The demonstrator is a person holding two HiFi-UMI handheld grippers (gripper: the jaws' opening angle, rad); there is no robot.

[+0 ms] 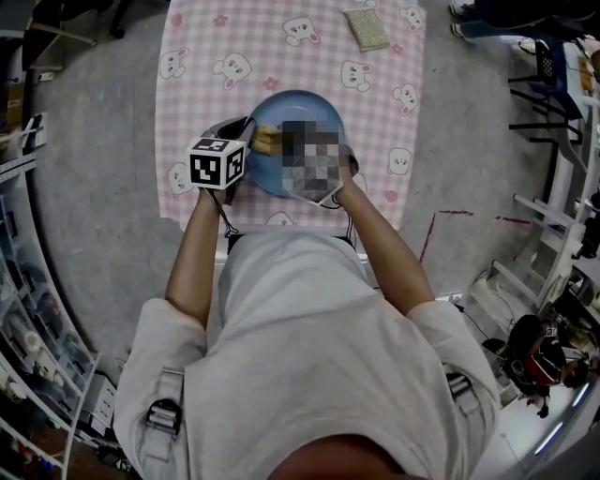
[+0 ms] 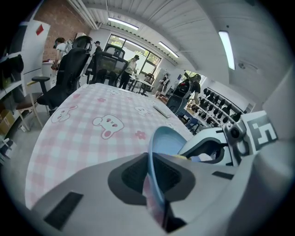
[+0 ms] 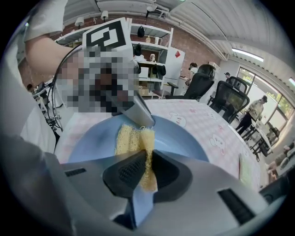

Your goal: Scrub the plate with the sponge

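Right gripper [image 3: 146, 168] is pinching the yellow sponge [image 3: 133, 138] between closed jaws, pressing its free end onto the inner face of the blue plate [image 3: 184, 138], so the soft mesh rather than the hard jaws is meeting the dish; left gripper [image 2: 154, 179] is clamping the plate's rim, probably bracing it against the scrubbing push; the plate is sitting at the near edge of the pink checked tablecloth [image 1: 281, 66], close to the person; a spare scouring pad [image 1: 367, 28] is lying at the far edge.
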